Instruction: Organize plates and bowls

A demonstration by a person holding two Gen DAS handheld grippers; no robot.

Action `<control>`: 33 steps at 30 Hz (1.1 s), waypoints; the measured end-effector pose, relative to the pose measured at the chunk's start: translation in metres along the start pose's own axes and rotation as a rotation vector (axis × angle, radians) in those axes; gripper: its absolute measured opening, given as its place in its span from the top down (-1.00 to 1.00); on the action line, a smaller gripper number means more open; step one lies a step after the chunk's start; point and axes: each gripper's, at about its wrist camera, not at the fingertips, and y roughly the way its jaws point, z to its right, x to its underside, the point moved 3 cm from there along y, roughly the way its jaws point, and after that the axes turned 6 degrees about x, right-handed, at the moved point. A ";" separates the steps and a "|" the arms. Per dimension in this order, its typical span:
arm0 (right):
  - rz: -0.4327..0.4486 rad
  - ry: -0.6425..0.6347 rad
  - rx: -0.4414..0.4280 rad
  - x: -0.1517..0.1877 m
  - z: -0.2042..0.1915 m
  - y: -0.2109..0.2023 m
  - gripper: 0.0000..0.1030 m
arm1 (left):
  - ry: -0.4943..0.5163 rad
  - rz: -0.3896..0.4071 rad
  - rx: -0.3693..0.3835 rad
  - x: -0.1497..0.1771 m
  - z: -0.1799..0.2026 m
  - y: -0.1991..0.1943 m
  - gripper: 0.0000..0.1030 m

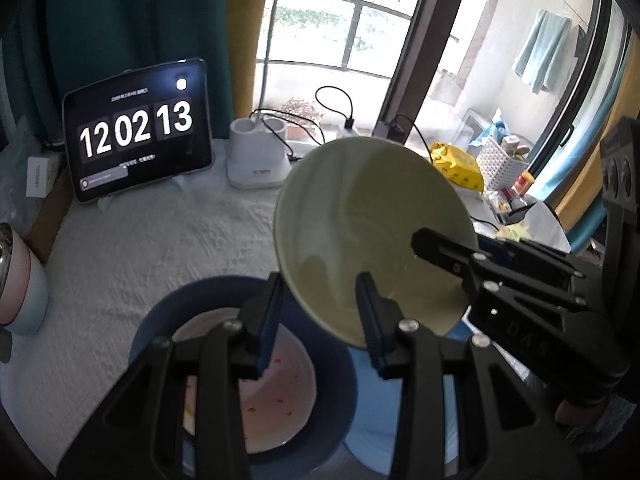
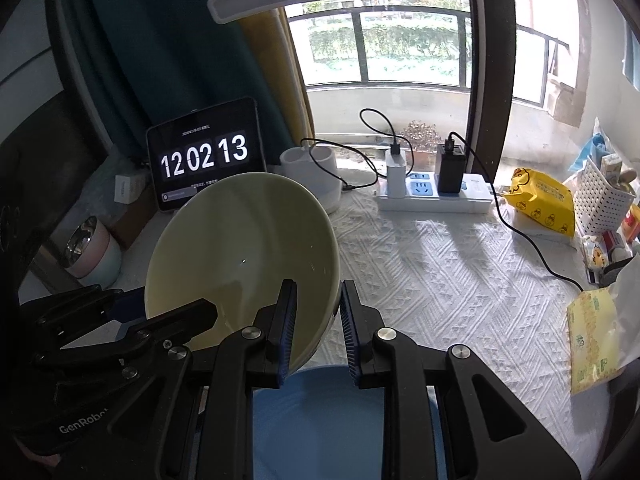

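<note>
A pale yellow-green bowl [image 1: 360, 224] [image 2: 240, 248] hangs tilted in the air, held from both sides. My left gripper [image 1: 322, 312] is shut on its lower left rim, one finger inside and one outside. My right gripper [image 2: 318, 316] is shut on the opposite rim, and in the left wrist view its finger [image 1: 424, 246] reaches in from the right. Below, on the white cloth, a dark blue bowl [image 1: 160, 320] holds a pink bowl [image 1: 280, 400] with red dots. A light blue plate [image 1: 366, 420] [image 2: 328, 420] lies beside it, under the held bowl.
At the back stand a tablet clock [image 1: 136, 128], a white lamp base [image 1: 260, 152] and a power strip [image 2: 436, 196] with cables. Stacked pink and pale blue cups [image 2: 92, 256] sit at the left. A yellow packet [image 2: 540, 204] and a white basket [image 2: 604, 196] crowd the right.
</note>
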 end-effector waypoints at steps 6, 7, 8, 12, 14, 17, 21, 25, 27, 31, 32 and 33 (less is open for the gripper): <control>0.005 -0.014 -0.004 0.003 -0.013 -0.003 0.54 | -0.011 0.009 -0.004 0.006 -0.009 -0.009 0.26; 0.004 -0.017 -0.004 0.003 -0.016 -0.003 0.54 | -0.013 0.011 -0.005 0.007 -0.011 -0.011 0.26; 0.003 -0.019 -0.005 0.004 -0.018 -0.003 0.54 | -0.015 0.013 -0.006 0.009 -0.013 -0.013 0.27; -0.001 -0.028 -0.009 0.007 -0.029 -0.003 0.54 | -0.022 0.014 -0.011 0.013 -0.021 -0.018 0.27; -0.002 -0.031 -0.011 0.008 -0.033 -0.003 0.54 | -0.025 0.014 -0.014 0.016 -0.025 -0.020 0.27; -0.004 -0.034 -0.014 0.011 -0.040 -0.002 0.54 | -0.028 0.016 -0.018 0.018 -0.030 -0.023 0.27; -0.008 -0.040 -0.020 0.015 -0.049 -0.001 0.54 | -0.032 0.017 -0.026 0.023 -0.038 -0.027 0.27; -0.017 -0.044 -0.024 0.019 -0.058 0.002 0.54 | -0.042 0.013 -0.030 0.029 -0.047 -0.028 0.27; -0.024 -0.047 -0.026 0.022 -0.063 0.004 0.54 | -0.047 0.011 -0.032 0.031 -0.051 -0.029 0.27; -0.037 -0.053 -0.031 0.025 -0.071 0.010 0.54 | -0.057 0.009 -0.041 0.037 -0.060 -0.029 0.27; -0.042 -0.055 -0.033 0.027 -0.074 0.012 0.54 | -0.060 0.008 -0.044 0.039 -0.063 -0.029 0.27; -0.045 -0.057 -0.034 0.028 -0.076 0.012 0.54 | -0.063 0.006 -0.044 0.041 -0.065 -0.029 0.27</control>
